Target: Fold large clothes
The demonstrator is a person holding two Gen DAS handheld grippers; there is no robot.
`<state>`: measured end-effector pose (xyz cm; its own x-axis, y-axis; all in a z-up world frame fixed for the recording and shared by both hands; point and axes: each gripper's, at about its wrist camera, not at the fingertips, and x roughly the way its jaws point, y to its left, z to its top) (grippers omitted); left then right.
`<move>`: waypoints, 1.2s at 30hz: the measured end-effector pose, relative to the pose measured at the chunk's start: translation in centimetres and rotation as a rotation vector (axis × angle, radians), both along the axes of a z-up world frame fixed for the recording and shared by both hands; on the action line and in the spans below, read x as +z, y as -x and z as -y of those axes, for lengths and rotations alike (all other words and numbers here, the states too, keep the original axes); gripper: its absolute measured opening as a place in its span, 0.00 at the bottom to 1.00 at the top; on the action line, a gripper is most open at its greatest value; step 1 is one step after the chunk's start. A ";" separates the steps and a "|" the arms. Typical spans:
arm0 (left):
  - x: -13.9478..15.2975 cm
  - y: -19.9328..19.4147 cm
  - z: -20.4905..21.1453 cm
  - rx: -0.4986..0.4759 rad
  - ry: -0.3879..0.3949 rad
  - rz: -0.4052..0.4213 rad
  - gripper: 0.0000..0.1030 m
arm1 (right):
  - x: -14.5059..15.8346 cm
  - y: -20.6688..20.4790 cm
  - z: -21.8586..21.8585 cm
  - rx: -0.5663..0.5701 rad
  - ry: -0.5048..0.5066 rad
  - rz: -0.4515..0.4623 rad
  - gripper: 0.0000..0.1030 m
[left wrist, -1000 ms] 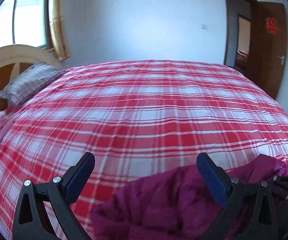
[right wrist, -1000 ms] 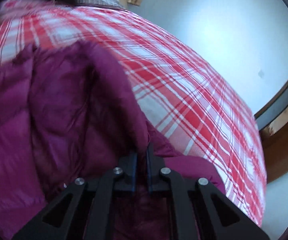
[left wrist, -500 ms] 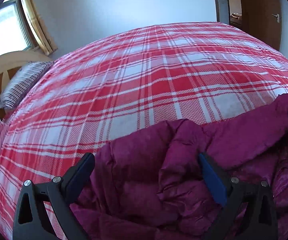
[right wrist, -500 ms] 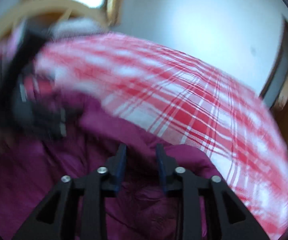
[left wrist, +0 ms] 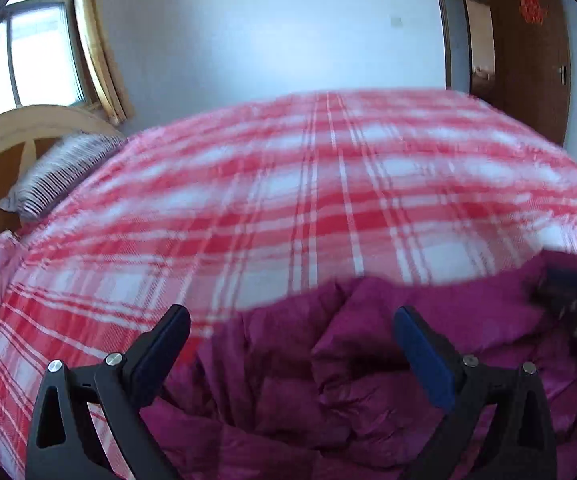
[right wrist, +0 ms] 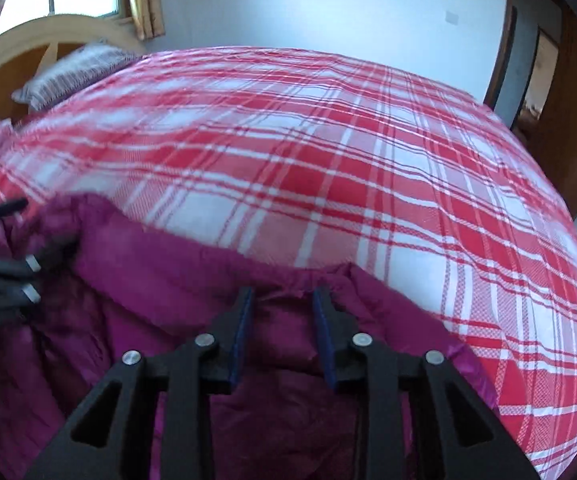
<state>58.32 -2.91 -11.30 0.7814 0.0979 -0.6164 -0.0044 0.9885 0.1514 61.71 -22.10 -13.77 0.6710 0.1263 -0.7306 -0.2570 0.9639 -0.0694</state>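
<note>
A magenta puffer jacket (left wrist: pixel 328 380) lies crumpled on the near edge of a bed with a red and white plaid cover (left wrist: pixel 308 200). My left gripper (left wrist: pixel 292 340) is wide open above the jacket's left part, holding nothing. In the right wrist view the jacket (right wrist: pixel 192 280) fills the lower left. My right gripper (right wrist: pixel 282 300) has its jaws parted by a narrow gap over the jacket's far edge, with fabric between the fingers but not clamped. The other gripper shows blurred at the left edge (right wrist: pixel 4 264).
A striped pillow (left wrist: pixel 56 172) and a wooden headboard (left wrist: pixel 4 144) are at the far left under a window (left wrist: pixel 28 52). A brown door (left wrist: pixel 528 52) stands at the back right. A pale wall lies behind the bed.
My right gripper has opened step by step from shut on the jacket to a narrow gap. Both views swung and tilted up; the jacket now lies flatter on the bed.
</note>
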 end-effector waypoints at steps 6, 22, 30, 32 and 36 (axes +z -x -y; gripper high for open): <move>-2.2 -1.7 2.5 -0.030 -0.084 -0.102 0.99 | -0.7 0.4 0.8 -0.002 -0.043 0.004 0.32; -5.8 -2.8 1.1 -0.004 -0.014 -0.195 1.00 | -1.9 -0.8 0.9 -0.008 -0.078 -0.033 0.31; -5.8 -2.7 1.2 0.001 -0.023 -0.182 1.00 | -2.1 -1.0 1.3 -0.009 -0.112 -0.043 0.31; -5.8 -2.7 1.2 0.001 -0.022 -0.182 1.00 | -2.1 -1.0 1.2 -0.009 -0.105 -0.040 0.31; -5.8 -2.7 1.2 0.001 -0.021 -0.182 1.00 | -2.1 -1.0 1.2 -0.010 -0.105 -0.040 0.31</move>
